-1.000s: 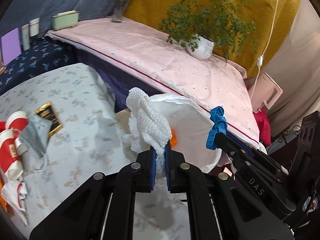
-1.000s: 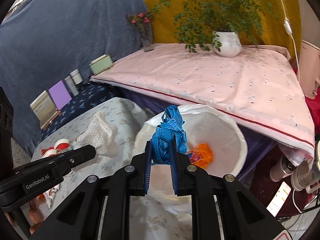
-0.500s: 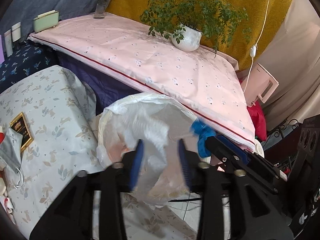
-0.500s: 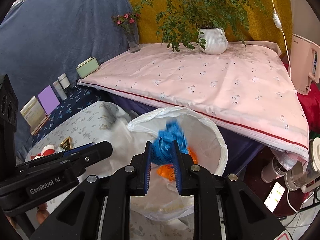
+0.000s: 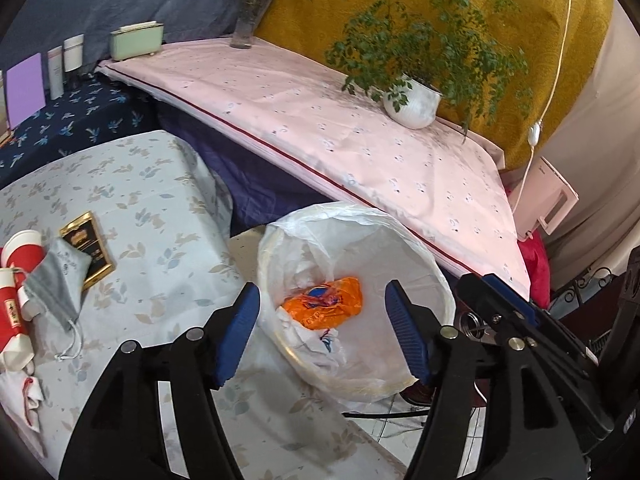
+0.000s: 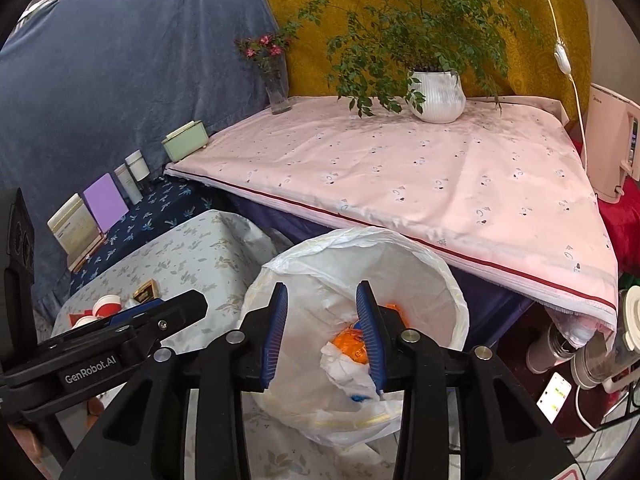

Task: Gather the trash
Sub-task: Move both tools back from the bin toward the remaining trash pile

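Observation:
A bin lined with a white plastic bag stands beside the floral-cloth table; it also shows in the right wrist view. Inside lie an orange wrapper, white crumpled trash and a bit of blue. My left gripper is open and empty above the bin's mouth. My right gripper is open and empty over the bin too. On the table remain red-and-white cups, a grey pouch, a black-and-gold packet and a white wrapper.
A pink-covered table with a potted plant and a flower vase stands behind the bin. A dark blue shelf holds a purple card and bottles. A pink appliance and cables are on the right.
Both grippers moved over the bin and opened. The white net cloth left my left gripper and the blue strip left my right gripper; both dropped into the bin.

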{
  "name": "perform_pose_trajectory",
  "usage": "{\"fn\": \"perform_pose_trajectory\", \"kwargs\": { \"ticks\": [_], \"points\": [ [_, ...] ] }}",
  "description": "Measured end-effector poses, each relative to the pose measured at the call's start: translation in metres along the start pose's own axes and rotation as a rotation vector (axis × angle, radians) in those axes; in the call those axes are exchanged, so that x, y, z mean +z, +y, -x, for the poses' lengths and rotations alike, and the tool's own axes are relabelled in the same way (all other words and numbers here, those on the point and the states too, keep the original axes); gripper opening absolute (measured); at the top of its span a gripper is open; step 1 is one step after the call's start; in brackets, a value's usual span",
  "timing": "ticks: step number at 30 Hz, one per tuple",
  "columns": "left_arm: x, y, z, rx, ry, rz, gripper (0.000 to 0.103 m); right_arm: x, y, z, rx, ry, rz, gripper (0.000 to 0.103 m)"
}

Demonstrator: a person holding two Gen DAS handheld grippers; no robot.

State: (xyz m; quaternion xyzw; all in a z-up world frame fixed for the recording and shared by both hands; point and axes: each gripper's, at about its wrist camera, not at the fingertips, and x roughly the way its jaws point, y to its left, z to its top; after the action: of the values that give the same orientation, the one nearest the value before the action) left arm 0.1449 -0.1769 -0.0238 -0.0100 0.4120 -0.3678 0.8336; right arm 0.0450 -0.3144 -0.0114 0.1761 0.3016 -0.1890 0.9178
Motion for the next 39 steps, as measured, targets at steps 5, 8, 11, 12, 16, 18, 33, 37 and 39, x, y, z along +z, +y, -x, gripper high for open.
{"fn": "perform_pose_trajectory", "kwargs": {
  "ticks": [5,8,11,12,16,18,33,37,39],
  "points": [
    [-0.006,0.02,0.021,0.048,-0.032,0.03,0.065,-0.001,0.021,0.009,0.025,-0.009,0.025,0.043],
    [-0.01,0.034,0.036,0.081,-0.05,0.052,0.067,-0.001,0.035,0.015,0.044,-0.013,0.043,0.045],
    [-0.017,0.053,0.053,0.128,-0.069,0.081,0.074,-0.004,0.052,0.018,0.067,-0.01,0.062,0.046],
    [-0.02,0.061,0.06,0.145,-0.078,0.095,0.075,-0.005,0.057,0.019,0.073,-0.008,0.07,0.046],
    [-0.03,0.089,0.083,0.198,-0.098,0.145,0.079,-0.014,0.086,0.021,0.107,0.007,0.112,0.047],
    [-0.036,0.104,0.096,0.235,-0.113,0.169,0.083,-0.019,0.1,0.022,0.126,0.017,0.135,0.047],
    [-0.097,0.214,0.167,0.459,-0.124,0.37,0.091,-0.07,0.218,0.022,0.286,0.107,0.321,0.047],
    [-0.115,0.242,0.181,0.499,-0.114,0.43,0.091,-0.089,0.248,0.018,0.32,0.141,0.37,0.047],
    [-0.123,0.256,0.185,0.518,-0.103,0.465,0.091,-0.097,0.261,0.016,0.334,0.156,0.393,0.047]
  ]
}}
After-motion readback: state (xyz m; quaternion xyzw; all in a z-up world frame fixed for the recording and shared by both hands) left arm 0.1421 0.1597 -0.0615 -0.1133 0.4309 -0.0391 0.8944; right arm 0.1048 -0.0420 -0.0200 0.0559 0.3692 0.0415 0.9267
